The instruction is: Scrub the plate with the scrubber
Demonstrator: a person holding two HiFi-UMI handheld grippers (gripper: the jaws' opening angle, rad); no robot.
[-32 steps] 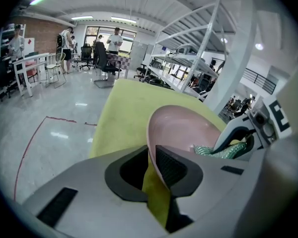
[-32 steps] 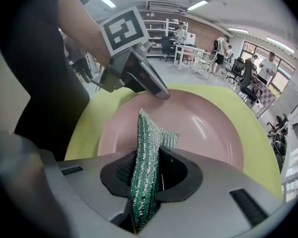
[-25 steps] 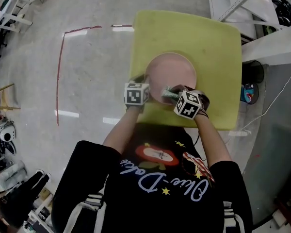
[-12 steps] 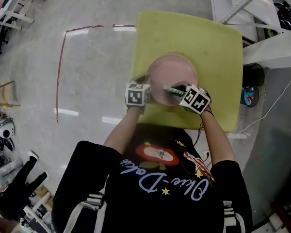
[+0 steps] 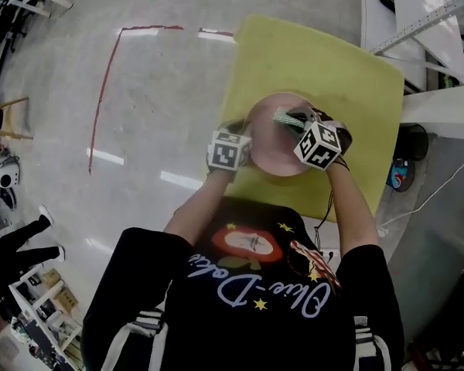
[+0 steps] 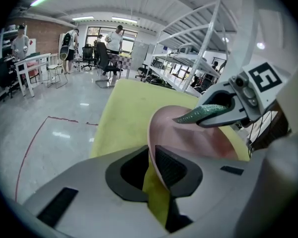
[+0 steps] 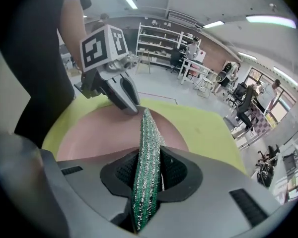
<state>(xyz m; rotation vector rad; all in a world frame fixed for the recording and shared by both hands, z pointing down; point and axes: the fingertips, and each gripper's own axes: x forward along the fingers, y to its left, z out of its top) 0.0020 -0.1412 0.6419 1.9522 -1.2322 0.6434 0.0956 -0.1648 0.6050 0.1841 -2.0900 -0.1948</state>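
Observation:
A pink plate [image 5: 269, 144] lies on the yellow table [image 5: 325, 60]. My left gripper [image 5: 242, 128] is shut on the plate's left rim; the left gripper view shows the rim pinched between its pads [image 6: 171, 165], and its jaws have just been closing slightly on it. My right gripper [image 5: 298, 122] is shut on a green glittery scrubber [image 5: 288, 117], whose tip rests on the far part of the plate. The scrubber [image 7: 148, 152] stands on edge between the right gripper's [image 7: 148, 170] jaws over the plate [image 7: 99, 133], and its tip reaches almost to the left gripper [image 7: 131, 108].
White shelving [image 5: 417, 14] stands right of the table, with a black bin [image 5: 411, 141] on the floor beside it. A red tape line [image 5: 100, 91] marks the grey floor at the left. A person's legs [image 5: 15, 253] show at the lower left.
My right gripper has carried the scrubber from the plate's near edge across it to the far side. The left gripper has kept its hold on the rim.

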